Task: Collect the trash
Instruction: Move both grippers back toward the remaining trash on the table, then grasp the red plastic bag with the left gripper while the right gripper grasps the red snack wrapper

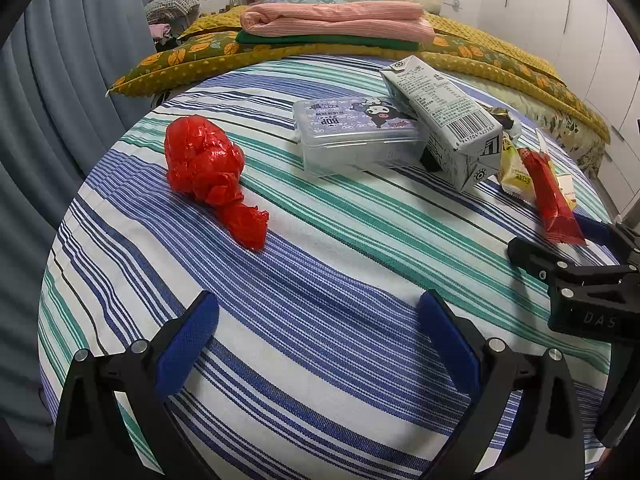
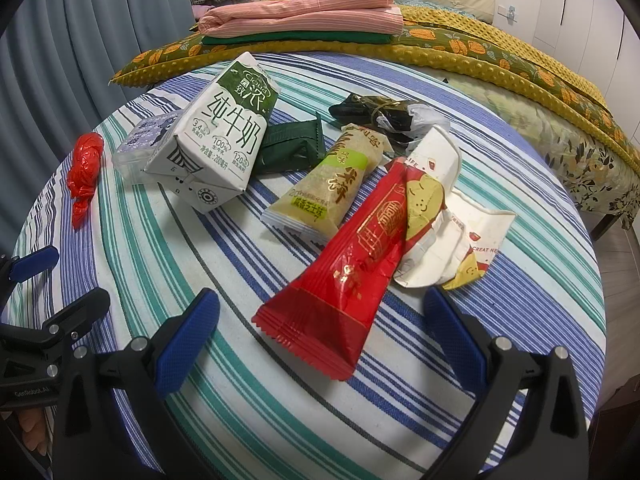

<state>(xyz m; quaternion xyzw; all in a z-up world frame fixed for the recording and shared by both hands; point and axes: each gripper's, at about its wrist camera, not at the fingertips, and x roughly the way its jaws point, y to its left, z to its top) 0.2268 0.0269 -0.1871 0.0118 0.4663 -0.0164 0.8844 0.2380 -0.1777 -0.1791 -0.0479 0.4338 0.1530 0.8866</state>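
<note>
Hovering over the striped surface (image 1: 320, 240), we are holding both grippers' fingers apart: left gripper (image 1: 318, 332) near the red bag (image 1: 208, 168), right gripper (image 2: 320, 336) just before the red wrapper (image 2: 344, 276), beside the milk carton (image 2: 220, 140).

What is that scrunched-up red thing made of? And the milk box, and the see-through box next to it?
The red ball looks like thin plastic film, probably a bag: shiny, wrinkled and knotted. The milk carton seems to be coated paperboard: printed, smooth, with sharp folded seams at its end. The clear box looks like hard plastic: see-through walls, rounded corners and a printed lid.
</note>
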